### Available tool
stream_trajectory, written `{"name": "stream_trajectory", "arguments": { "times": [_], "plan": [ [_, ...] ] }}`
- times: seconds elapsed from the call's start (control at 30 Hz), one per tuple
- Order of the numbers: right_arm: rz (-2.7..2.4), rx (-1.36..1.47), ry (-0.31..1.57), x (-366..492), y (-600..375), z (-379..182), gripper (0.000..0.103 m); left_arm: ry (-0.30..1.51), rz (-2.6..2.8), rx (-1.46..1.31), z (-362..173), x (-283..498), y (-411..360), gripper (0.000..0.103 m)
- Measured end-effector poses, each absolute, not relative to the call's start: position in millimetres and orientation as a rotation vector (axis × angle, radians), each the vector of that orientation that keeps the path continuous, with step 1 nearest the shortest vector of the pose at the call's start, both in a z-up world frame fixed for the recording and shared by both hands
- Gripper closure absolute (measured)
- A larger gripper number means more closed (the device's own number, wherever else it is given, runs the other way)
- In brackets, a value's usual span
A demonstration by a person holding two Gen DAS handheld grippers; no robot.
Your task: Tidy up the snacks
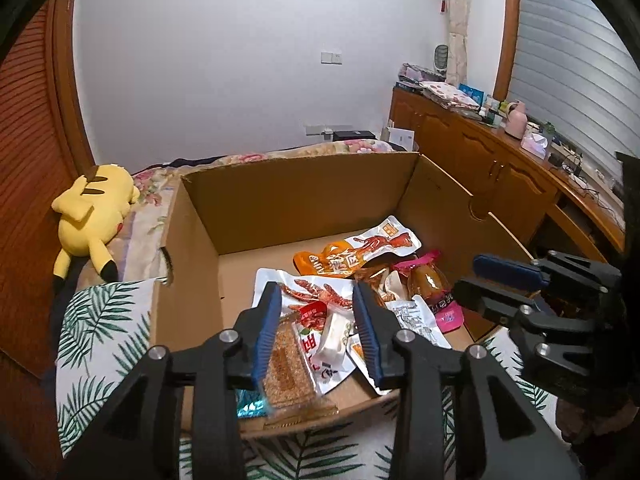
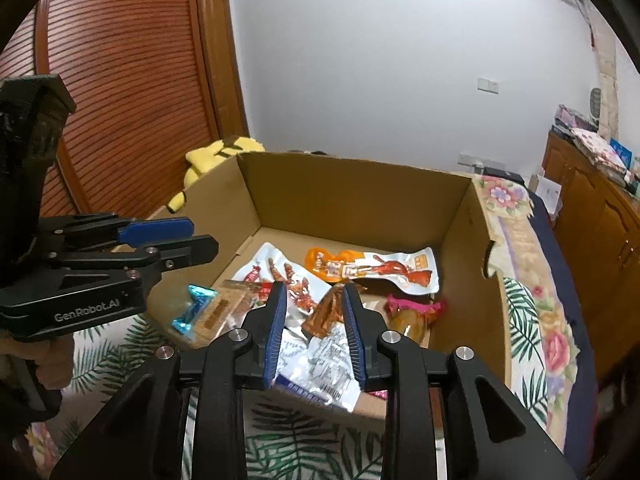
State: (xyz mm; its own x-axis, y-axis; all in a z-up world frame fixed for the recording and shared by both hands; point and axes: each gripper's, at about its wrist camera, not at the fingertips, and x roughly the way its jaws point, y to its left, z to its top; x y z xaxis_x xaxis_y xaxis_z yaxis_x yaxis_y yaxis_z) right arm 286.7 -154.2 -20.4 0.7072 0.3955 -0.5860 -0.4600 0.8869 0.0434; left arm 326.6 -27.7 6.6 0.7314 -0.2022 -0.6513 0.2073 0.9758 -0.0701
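The open brown cardboard box (image 1: 304,200) on the bed holds the loose foil snack packets (image 2: 372,270). Left gripper (image 1: 316,296) and right gripper (image 2: 314,294) both hover over them, jaws open, empty. Only the left wrist view shows the whole yellow plush toy (image 1: 94,216) and the wooden bench (image 1: 516,164).

Soft, dim indoor light fills both fisheye views, with no single source visible and only faint shadows inside the cardboard box (image 1: 304,200) beyond the claws. Straight lines bow hard toward the black circular edges. Glare glints off the foil snack wrappers (image 2: 320,356) between the right claw's fingers; detail there is slightly soft.
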Motion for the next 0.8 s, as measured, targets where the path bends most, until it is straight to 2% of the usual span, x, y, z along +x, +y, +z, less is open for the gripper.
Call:
{"name": "stream_trajectory", "arguments": {
  "times": [0.13,0.3,0.37,0.4,0.47,0.53,0.6,0.63,0.8],
  "plan": [
    [0.448,-0.105,0.603,270,-158,-13,0.056,0.687,-0.194,0.026,13,311,-29,0.055],
    [0.4,-0.099,0.586,253,-165,-9,0.044,0.656,-0.165,0.056,20,290,-28,0.05],
    [0.384,-0.096,0.579,247,-168,-8,0.036,0.642,-0.161,0.053,23,280,-27,0.042],
    [0.374,-0.096,0.573,244,-169,-8,0.033,0.633,-0.163,0.05,25,275,-27,0.034],
    [0.359,-0.091,0.563,236,-172,-7,0.018,0.622,-0.168,0.051,28,266,-26,0.033],
    [0.354,-0.076,0.553,231,-175,-6,0.01,0.624,-0.167,0.056,30,259,-26,0.019],
    [0.343,-0.071,0.555,225,-177,-5,0.006,0.618,-0.163,0.054,33,251,-27,0.016],
    [0.338,-0.071,0.554,223,-178,-4,0.0,0.615,-0.16,0.052,34,247,-27,0.014],
    [0.308,-0.072,0.546,209,-180,-2,0.0,0.607,-0.123,0.063,38,229,-29,0.013]
  ]
}}
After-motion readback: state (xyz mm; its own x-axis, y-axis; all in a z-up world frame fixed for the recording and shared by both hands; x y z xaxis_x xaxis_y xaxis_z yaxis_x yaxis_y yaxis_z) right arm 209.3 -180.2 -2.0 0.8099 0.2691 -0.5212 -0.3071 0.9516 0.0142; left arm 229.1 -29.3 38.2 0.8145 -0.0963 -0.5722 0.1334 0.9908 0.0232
